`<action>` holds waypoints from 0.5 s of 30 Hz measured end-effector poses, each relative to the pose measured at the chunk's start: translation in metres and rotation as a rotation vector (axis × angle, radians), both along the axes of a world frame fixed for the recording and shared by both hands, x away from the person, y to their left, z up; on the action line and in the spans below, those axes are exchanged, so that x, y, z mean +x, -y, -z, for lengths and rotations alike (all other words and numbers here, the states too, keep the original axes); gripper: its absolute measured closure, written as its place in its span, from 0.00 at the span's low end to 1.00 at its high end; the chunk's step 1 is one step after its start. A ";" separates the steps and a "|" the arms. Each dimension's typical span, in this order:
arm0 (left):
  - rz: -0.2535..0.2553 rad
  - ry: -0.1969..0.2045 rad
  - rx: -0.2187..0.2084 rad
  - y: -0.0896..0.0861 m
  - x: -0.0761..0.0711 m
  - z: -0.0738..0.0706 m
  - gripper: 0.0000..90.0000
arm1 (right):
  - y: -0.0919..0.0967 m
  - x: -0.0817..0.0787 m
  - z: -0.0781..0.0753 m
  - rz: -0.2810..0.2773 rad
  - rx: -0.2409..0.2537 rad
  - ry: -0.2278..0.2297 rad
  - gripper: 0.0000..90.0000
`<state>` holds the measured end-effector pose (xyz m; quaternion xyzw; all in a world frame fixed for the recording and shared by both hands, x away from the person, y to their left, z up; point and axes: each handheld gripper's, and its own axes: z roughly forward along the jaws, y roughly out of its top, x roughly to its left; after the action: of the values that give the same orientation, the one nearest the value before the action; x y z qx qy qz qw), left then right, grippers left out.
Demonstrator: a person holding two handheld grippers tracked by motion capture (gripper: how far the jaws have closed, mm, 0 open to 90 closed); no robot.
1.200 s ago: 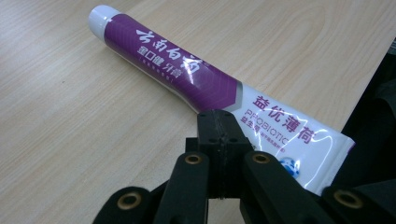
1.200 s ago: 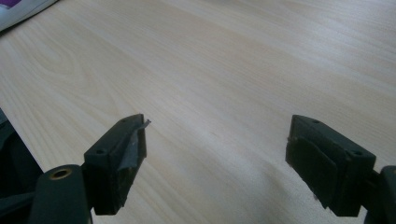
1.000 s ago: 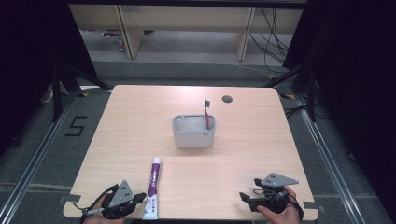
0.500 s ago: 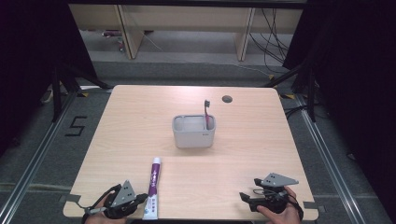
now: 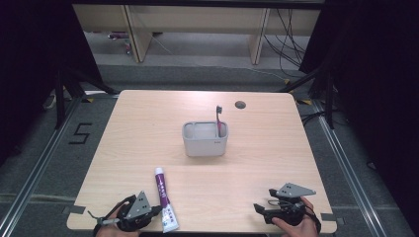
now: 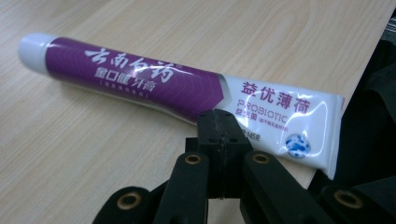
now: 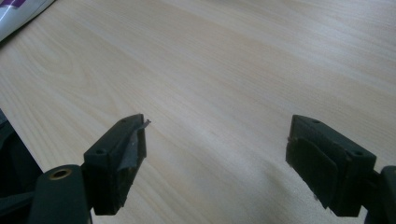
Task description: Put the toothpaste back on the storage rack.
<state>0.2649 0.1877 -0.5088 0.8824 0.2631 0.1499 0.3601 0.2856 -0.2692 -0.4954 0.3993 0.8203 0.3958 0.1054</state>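
Observation:
A purple and white toothpaste tube (image 5: 163, 198) lies near the table's front edge, its cap pointing away from me. My left gripper (image 5: 156, 211) sits just left of the tube's flat end, low over the table. In the left gripper view its jaws are shut on nothing, and my left gripper (image 6: 218, 125) has its tips right at the tube (image 6: 140, 79). A grey holder (image 5: 205, 139) stands mid-table with a dark toothbrush (image 5: 218, 117) upright in it. At the front right, my right gripper (image 5: 260, 209) is open, and my right gripper (image 7: 215, 154) has bare wood between its jaws.
The light wooden table (image 5: 148, 123) has a round cable hole (image 5: 240, 104) at the back. A corner of the tube (image 7: 16, 10) shows at the top left of the right gripper view. Dark floor, rails and shelving surround the table.
My left gripper has edged a little to the right, closer to the toothpaste tube. The right gripper, the holder and the toothbrush have stayed where they were.

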 end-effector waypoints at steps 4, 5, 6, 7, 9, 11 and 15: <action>0.014 0.003 0.016 0.006 0.002 -0.001 0.99 | 0.000 0.000 0.000 0.000 0.000 0.000 0.23; 0.014 0.003 0.016 0.006 0.002 -0.001 0.99 | 0.000 0.000 0.000 0.000 0.000 0.000 0.23; 0.020 0.005 0.008 0.008 0.002 0.000 0.99 | 0.000 0.000 0.000 0.000 0.000 0.000 0.23; 0.019 0.000 0.010 0.009 0.002 -0.001 0.99 | 0.000 0.000 0.000 0.000 0.000 0.000 0.23; 0.031 0.001 0.014 0.014 0.004 -0.001 0.99 | 0.000 0.000 0.000 0.000 0.001 -0.001 0.23; 0.033 0.010 0.021 0.015 0.005 -0.001 0.99 | 0.000 0.000 0.000 -0.001 0.002 -0.001 0.23; 0.044 0.004 0.015 0.021 0.006 -0.001 0.99 | 0.000 0.000 0.000 -0.002 0.002 -0.001 0.23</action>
<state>0.2710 0.1669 -0.5076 0.8904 0.2418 0.1455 0.3571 0.2855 -0.2690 -0.4953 0.3988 0.8203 0.3964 0.1046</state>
